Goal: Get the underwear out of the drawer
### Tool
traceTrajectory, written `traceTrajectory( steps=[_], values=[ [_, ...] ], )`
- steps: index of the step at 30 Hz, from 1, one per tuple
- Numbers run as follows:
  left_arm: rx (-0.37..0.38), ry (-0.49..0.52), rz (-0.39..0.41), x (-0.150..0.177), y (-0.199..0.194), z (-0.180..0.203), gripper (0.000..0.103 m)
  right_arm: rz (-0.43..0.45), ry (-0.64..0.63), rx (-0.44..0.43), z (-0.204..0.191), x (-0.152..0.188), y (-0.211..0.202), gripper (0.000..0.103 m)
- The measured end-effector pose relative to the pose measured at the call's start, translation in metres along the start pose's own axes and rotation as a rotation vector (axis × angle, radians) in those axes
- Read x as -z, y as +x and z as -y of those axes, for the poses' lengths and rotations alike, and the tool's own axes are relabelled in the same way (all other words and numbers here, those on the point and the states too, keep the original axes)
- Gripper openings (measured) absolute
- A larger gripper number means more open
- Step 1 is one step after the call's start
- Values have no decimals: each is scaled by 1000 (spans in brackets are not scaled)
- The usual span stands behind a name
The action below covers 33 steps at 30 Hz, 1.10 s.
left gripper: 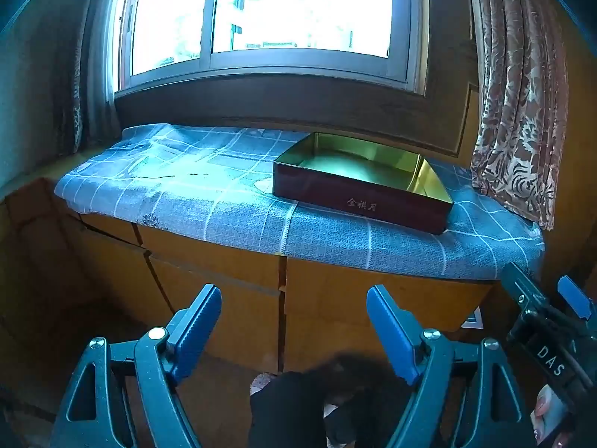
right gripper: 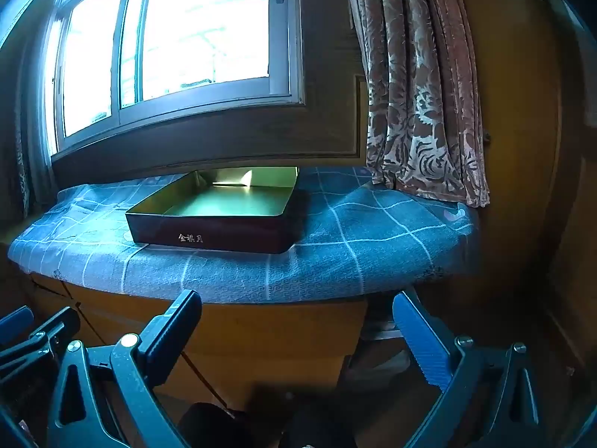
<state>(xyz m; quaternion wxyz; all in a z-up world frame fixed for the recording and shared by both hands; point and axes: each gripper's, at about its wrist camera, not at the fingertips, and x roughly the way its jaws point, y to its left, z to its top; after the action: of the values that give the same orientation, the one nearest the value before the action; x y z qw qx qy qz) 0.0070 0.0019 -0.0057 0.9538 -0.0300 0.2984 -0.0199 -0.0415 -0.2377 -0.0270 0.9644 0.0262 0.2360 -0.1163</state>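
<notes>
A wooden cabinet with drawer fronts (left gripper: 238, 298) (right gripper: 268, 336) stands under a blue checked cloth, and the fronts look shut. No underwear shows in either view. My left gripper (left gripper: 294, 324) hangs open in front of the cabinet, with nothing between its blue pads (left gripper: 197, 328). My right gripper (right gripper: 298, 332) is also wide open and empty, level with the cabinet's right half. It shows at the right edge of the left wrist view (left gripper: 552, 317). A dark blurred shape (left gripper: 321, 399) lies low between the left fingers; I cannot tell what it is.
An empty dark red tin box (left gripper: 358, 201) (right gripper: 209, 235) with a gold inside sits on the cloth (left gripper: 186, 194). Behind it is a window (left gripper: 261, 11), with a patterned curtain (right gripper: 421, 93) hanging at the right. A person's hand (left gripper: 544, 410) holds the right gripper.
</notes>
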Motion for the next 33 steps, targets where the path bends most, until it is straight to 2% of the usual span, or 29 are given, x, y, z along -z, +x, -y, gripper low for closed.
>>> traceTrajectory(
  steps=[17,33],
  values=[
    [-29,14,11,1,3,0,82,-13,-11,-8,-3,5,4,103],
    [-19,39,8,4,4,5,82,-17,-15,-4,-3,7,6,103]
  ],
)
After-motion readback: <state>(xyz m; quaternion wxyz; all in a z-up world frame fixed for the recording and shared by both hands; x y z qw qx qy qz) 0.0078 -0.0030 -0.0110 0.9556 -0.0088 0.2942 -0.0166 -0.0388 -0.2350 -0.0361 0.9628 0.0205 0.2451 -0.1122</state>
